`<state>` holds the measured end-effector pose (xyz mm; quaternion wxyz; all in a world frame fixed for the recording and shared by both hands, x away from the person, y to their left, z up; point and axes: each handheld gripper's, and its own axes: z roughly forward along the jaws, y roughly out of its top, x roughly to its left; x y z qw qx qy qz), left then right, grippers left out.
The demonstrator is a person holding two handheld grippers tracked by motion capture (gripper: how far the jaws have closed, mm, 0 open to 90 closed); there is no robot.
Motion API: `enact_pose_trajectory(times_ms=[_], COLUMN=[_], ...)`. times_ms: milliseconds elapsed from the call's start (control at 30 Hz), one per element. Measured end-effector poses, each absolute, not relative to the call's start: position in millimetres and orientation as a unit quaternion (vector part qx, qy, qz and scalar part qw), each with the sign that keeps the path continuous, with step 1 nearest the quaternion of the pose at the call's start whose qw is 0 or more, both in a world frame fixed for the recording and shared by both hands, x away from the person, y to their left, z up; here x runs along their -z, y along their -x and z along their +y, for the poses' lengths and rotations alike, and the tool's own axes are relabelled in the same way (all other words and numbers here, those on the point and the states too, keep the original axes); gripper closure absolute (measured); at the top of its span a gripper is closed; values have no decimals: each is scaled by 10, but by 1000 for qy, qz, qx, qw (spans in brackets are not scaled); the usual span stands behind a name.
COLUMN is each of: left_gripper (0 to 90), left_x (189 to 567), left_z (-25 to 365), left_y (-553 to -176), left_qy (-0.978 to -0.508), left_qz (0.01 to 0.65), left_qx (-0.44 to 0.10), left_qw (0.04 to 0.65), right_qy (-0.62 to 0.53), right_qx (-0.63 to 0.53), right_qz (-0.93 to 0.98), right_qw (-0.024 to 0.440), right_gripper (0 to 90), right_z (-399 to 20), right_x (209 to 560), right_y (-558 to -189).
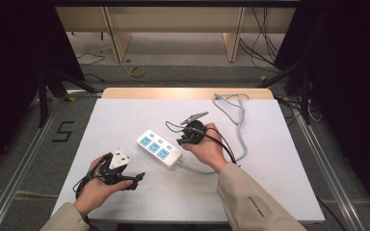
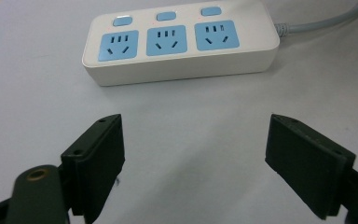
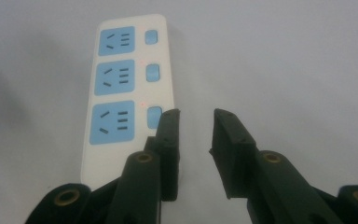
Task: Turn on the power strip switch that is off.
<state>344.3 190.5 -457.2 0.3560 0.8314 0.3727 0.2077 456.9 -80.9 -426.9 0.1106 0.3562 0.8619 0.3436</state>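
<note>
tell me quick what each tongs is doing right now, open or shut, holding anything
Left tongs: wide open, holding nothing, facing the power strip.
Right tongs: open with a narrow gap, holding nothing, beside the power strip's cable end.

Power strip (image 1: 159,147): white, three blue sockets, three blue switches. Lies flat, face up, diagonal at mat centre. Grey cord (image 1: 241,126) loops toward far edge.

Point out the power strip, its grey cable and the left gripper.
power strip (image 2: 182,44), left gripper view, middle blue socket.
grey cable (image 1: 241,126), high view, stretch running along the table.
left gripper (image 2: 193,154), left gripper view, midway between its wide-apart jaws.
</note>
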Motion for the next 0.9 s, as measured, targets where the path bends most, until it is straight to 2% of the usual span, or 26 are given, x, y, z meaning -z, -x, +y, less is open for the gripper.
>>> enact_pose_trajectory(times_ms=[900], left_gripper=[193], left_x=[4572], left_z=[1920], left_y=[-3448], left_qy=[-831], left_qz=[377], left_qx=[-208], left_qw=[352], right_qy=[-380], right_qx=[-370], right_qz=[837], right_qw=[134], right_gripper=[537], right_z=[-1469], right_x=[4206], right_y=[-4336])
